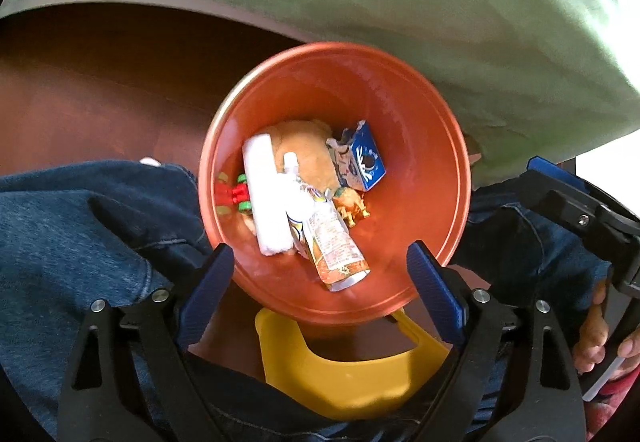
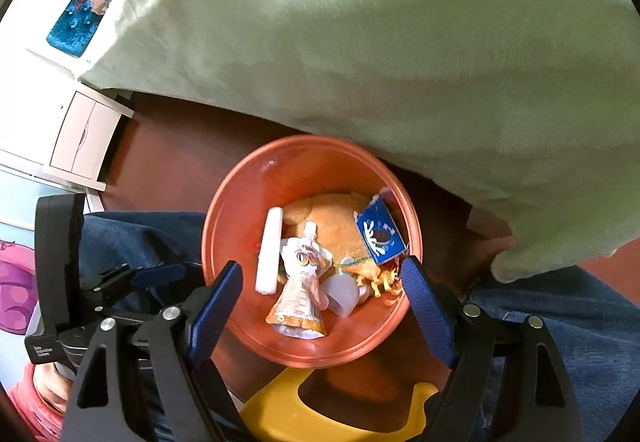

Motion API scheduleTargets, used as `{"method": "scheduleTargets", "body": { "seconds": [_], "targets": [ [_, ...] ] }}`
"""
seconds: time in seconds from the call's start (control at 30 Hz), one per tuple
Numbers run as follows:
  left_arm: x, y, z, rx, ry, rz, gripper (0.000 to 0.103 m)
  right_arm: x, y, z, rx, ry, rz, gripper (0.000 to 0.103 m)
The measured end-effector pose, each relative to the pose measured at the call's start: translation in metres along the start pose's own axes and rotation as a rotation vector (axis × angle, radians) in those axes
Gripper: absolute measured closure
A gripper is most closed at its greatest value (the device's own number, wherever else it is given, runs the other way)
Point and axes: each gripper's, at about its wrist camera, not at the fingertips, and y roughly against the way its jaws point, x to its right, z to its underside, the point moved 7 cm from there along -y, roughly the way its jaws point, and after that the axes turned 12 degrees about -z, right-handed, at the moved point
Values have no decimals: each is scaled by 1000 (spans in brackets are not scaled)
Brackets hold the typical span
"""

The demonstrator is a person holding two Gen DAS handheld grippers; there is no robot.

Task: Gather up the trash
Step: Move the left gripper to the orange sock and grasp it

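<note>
Dark brown floor (image 1: 100, 89) and a pale green bedcover (image 1: 400, 1) filled the space beyond both tools. Left gripper (image 1: 320, 274) hung with its blue pads wide apart and nothing between them, poised straight over the near rim of the orange bucket (image 1: 420, 113); the right gripper (image 2: 322, 292) stood equally spread and empty over the same rim. Just ahead of the left pads lay the juice pouch (image 1: 332, 242), its long axis running away from the tongs with the spout end farther off, alongside a white roll (image 1: 264, 197) on its left. Farther out sat the blue milk carton (image 1: 366, 161), tilted against the far-right wall, with a tan plush (image 1: 308, 145) under the pile. A white cup (image 2: 340, 292) showed in the right view, nearest the right pads. A yellow plastic piece (image 1: 348, 378) lay below the bucket, nearer than it. Judged from this, the rubbish was already inside, and neither hand was clearly closer
</note>
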Motion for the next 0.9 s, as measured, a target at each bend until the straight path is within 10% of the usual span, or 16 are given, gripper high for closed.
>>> {"method": "scheduleTargets", "body": {
  "seconds": [0.47, 0.9],
  "targets": [
    [-23, 120, -65, 376, 55, 72, 15, -54, 86, -38, 232, 152, -33, 20],
    [-69, 218, -227, 748, 160, -33, 12, -88, 114, -50, 327, 255, -46, 20]
  ]
}}
